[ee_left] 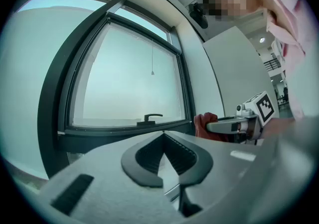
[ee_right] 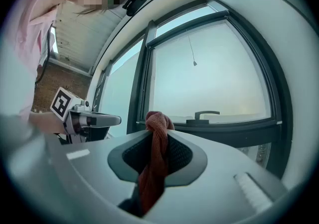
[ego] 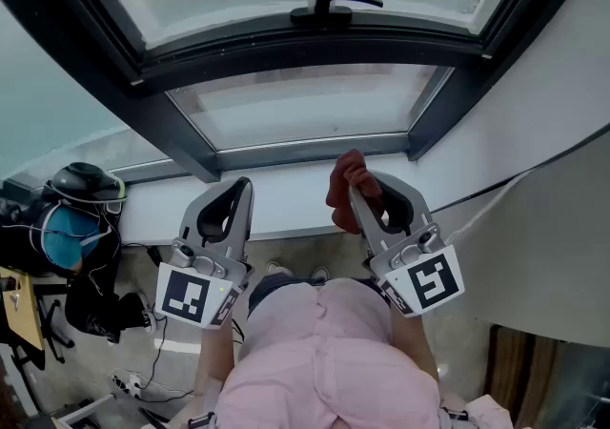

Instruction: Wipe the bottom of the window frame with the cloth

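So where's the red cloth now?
The red cloth is right of centre in the head view, pinched in the fingers of the right gripper, over the white sill below the window frame.

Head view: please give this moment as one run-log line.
left gripper: shut, empty | right gripper: shut on cloth | cloth near window frame, contact unclear

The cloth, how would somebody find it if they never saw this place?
Start at the big dark window frame and drop down to the white sill below it. Just over the sill, the right hand-held gripper is shut on the cloth. It is a twisted, rusty-red bunch, the only red, soft thing there; the left hand-held gripper beside it holds nothing.
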Motion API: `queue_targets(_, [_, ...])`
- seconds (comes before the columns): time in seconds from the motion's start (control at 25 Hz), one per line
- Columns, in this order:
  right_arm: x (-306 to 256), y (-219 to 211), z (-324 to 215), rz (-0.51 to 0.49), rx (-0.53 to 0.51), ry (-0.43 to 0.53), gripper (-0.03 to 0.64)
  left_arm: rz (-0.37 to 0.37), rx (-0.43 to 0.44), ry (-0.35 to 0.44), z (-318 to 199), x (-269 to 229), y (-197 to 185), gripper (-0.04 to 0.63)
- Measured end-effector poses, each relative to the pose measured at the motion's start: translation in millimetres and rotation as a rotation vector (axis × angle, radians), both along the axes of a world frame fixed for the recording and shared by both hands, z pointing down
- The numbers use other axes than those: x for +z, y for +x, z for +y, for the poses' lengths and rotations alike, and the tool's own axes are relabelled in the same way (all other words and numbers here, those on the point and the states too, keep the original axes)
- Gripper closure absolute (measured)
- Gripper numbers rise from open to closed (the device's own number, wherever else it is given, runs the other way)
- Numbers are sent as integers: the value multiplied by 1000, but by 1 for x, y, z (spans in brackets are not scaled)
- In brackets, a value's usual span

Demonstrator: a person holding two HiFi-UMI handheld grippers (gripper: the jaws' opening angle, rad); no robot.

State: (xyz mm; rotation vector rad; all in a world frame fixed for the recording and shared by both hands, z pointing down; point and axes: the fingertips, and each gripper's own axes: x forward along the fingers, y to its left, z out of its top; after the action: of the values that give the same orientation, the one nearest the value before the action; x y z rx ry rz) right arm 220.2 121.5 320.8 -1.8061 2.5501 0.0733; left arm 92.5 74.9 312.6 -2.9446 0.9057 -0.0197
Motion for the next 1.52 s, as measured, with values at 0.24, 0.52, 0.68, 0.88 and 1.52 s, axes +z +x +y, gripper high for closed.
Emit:
queue_targets(0.24, [5,-2,0,-15,1,-21,558,24,-53,-36,-4,-1,-7,595])
queue_targets(0.52, [7,-2,7,-29,4,-27,558,23,-73,-60,3,4,-8,595])
queue_targets(0.68, [7,-2,13,-34,8,-23,558,5,-80,-47,8,5,-11,595])
queue_targets(0.88, [9,-4,22,-45,5,-21,558,-7,-94,-44,16,9,-13,597])
queue_targets(1.52, [27,-40,-13,-108,-39,-104,561,127,-105,-31,0,-6,-73,600])
